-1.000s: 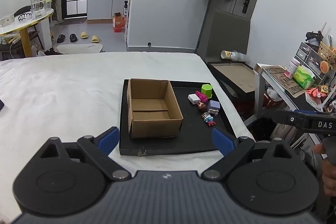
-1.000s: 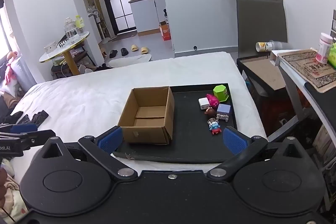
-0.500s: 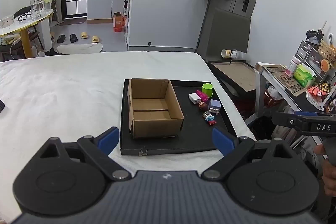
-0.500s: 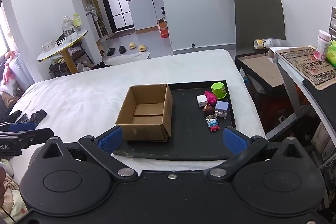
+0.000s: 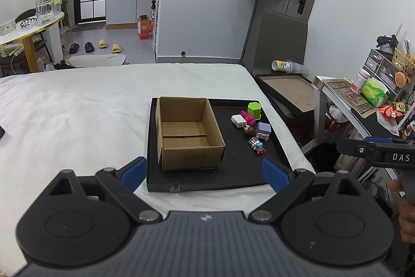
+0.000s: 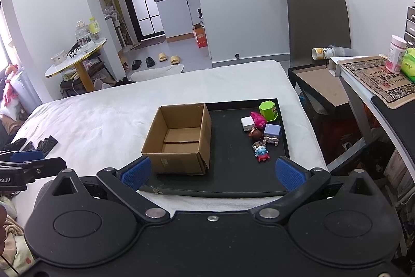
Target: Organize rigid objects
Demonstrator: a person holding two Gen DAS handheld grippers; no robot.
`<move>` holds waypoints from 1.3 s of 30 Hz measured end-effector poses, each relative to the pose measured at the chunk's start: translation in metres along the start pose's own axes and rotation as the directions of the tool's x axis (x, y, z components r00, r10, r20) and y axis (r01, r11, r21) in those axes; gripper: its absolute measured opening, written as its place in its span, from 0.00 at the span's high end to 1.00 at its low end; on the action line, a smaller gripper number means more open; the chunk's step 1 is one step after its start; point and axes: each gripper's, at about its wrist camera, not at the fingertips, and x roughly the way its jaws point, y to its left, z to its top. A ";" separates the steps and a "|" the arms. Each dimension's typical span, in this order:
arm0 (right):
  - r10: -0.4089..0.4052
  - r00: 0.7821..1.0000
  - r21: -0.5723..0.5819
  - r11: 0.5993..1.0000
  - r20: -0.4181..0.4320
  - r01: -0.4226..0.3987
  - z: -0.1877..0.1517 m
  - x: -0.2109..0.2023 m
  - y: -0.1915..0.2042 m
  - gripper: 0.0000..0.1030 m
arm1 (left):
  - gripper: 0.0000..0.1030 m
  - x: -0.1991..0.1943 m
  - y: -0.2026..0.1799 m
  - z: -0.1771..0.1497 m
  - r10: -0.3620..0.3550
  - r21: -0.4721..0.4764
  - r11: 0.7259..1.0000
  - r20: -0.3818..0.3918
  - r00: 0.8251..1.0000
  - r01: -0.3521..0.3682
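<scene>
Claws first: left claw [image 5: 205,173] hangs over the near edge of the bed [image 5: 77,110], blue pads spread wide, nothing between them. Right claw [image 6: 211,171] likewise, jaws fully apart and empty (its black body also shows at the right edge of the left wrist view, with a hand [image 5: 407,209] on the grip).

Black tray [image 5: 233,173] lies on the white bed cover just past both claws, its near rim chipped. On the tray's left half stands an open cardboard box [image 5: 186,136], flaps up, interior bare.

On the tray's right half, a loose cluster of small toys, well apart from the box. Nearest: a red-and-blue figure [image 6: 262,153]. Behind it a small cream cart [image 6: 271,140] touching a lilac cube [image 6: 272,131], with a brown round figure [image 6: 255,134] just left of them. Then a white block [image 6: 247,123] touching a pink toy [image 6: 258,119]. Farthest: a green hexagonal cup [image 6: 268,109] near the tray's back right corner.
</scene>
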 end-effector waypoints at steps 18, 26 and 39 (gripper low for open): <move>-0.003 1.000 0.001 1.000 0.002 0.003 0.001 -0.001 0.000 0.00 | 0.08 -0.001 0.000 0.001 -0.001 -0.001 1.000 -0.003 1.000 0.001; -0.006 1.000 0.003 1.000 0.000 0.006 0.001 -0.002 -0.002 0.00 | 0.08 -0.001 0.000 0.000 -0.002 -0.001 1.000 -0.003 1.000 0.002; -0.009 1.000 0.001 1.000 0.001 0.009 0.002 -0.001 -0.002 0.00 | 0.08 -0.001 0.001 0.001 0.000 -0.002 1.000 -0.004 1.000 0.000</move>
